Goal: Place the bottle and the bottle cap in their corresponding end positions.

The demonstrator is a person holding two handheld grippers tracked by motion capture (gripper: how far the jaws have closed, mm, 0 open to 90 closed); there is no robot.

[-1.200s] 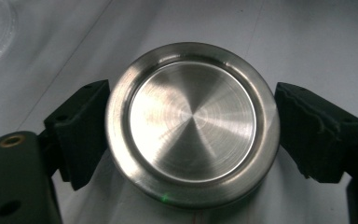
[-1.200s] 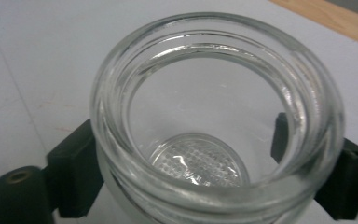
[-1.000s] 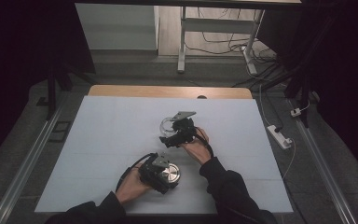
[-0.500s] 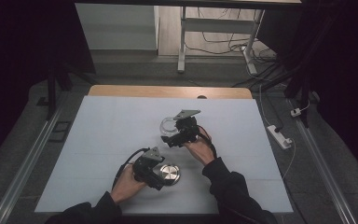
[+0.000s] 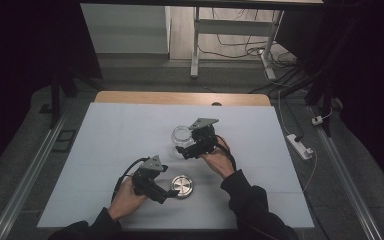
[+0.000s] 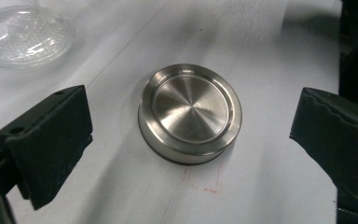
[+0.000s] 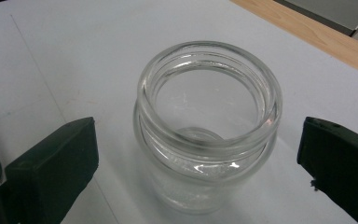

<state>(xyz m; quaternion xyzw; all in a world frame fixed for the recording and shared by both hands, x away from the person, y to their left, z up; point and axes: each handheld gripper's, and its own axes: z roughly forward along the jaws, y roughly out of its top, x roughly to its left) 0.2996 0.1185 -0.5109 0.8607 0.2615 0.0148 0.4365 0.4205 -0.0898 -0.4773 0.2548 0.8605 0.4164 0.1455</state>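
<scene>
A round brushed-metal lid lies flat on the white sheet near the front. My left gripper stands open just left of it. Its jaws have just been opening, and the lid lies between them with neither pad touching it. A clear glass jar stands upright and uncapped farther back, and its glass also shows in the left gripper view. My right gripper is open at the jar's right. Its jaws have opened slightly wider and flank the jar with gaps on both sides.
The white sheet covers the table, with a wooden strip along the far edge. A power strip lies on the floor to the right. Faint red marks sit beside the lid.
The left gripper has let go of the lid and drawn back to the left and upward, leaving the lid uncovered on the sheet. The right hand rose slightly at the jar.
</scene>
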